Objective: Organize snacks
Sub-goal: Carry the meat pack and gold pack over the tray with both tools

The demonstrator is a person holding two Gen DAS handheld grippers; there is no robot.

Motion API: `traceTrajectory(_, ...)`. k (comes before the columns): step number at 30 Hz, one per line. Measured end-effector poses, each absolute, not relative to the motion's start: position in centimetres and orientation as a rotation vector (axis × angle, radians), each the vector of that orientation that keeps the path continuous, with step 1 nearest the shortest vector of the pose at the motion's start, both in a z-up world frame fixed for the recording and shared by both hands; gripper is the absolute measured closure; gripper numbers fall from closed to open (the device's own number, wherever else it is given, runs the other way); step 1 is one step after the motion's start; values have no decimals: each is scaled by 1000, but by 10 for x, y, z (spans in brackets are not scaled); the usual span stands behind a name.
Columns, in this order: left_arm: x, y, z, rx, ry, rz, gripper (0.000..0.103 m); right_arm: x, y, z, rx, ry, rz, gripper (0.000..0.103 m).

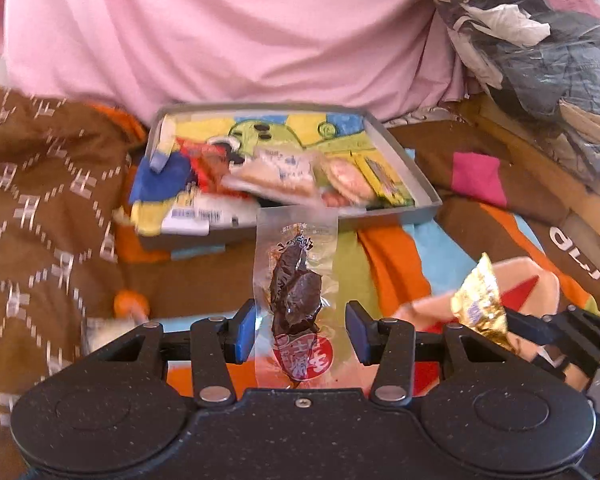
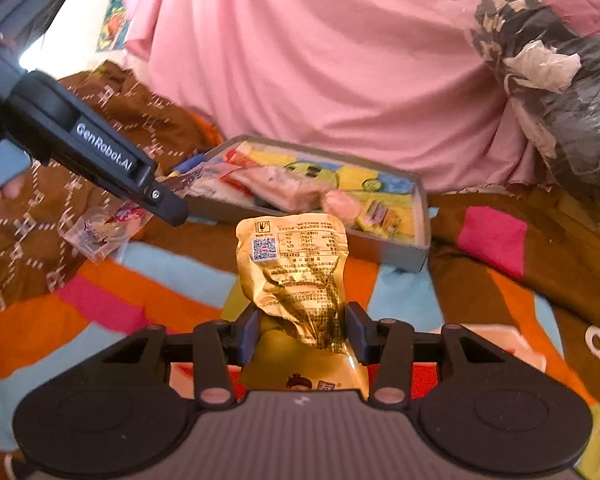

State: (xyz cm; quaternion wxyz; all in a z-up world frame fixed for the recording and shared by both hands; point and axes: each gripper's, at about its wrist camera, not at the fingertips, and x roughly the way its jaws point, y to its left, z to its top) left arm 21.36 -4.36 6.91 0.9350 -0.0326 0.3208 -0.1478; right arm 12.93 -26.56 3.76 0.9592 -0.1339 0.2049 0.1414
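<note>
My left gripper (image 1: 302,332) holds a clear packet of dark dried meat (image 1: 296,300) upright between its blue pads, its top edge just before the grey tray (image 1: 420,176). The tray has a cartoon-printed floor and holds several snack packets. My right gripper (image 2: 302,334) is shut on a crumpled gold foil packet (image 2: 296,264), which also shows at the right of the left wrist view, gold foil packet (image 1: 480,300). In the right wrist view the left gripper's finger (image 2: 168,204) reaches toward the tray (image 2: 422,220) from the left.
Everything lies on a striped orange, blue and brown blanket (image 2: 160,280). Another clear snack packet (image 2: 96,232) rests on the brown patterned cloth at left. A pink sheet (image 1: 240,40) rises behind the tray. A pile of bagged clothes (image 1: 540,60) sits at right.
</note>
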Motion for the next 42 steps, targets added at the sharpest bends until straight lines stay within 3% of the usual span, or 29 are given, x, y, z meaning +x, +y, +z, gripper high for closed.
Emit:
traceTrajectory(14, 342, -47, 98, -137, 422, -263, 54, 291, -266, 93, -182, 313, 295, 53)
traceTrajectory(32, 404, -21, 41, -481, 463, -168, 54, 388, -237, 51, -163, 437, 259, 52)
traceTrajectory(36, 405, -19, 36, -505, 461, -175, 59, 390, -233, 48, -166, 432, 255, 51)
traceTrajectory(39, 408, -18, 33, -523, 468, -190, 58, 390, -231, 47, -170, 414, 243, 49)
traceTrajectory(42, 406, -18, 35, -519, 466, -188, 55, 386, -230, 49, -190, 389, 230, 33)
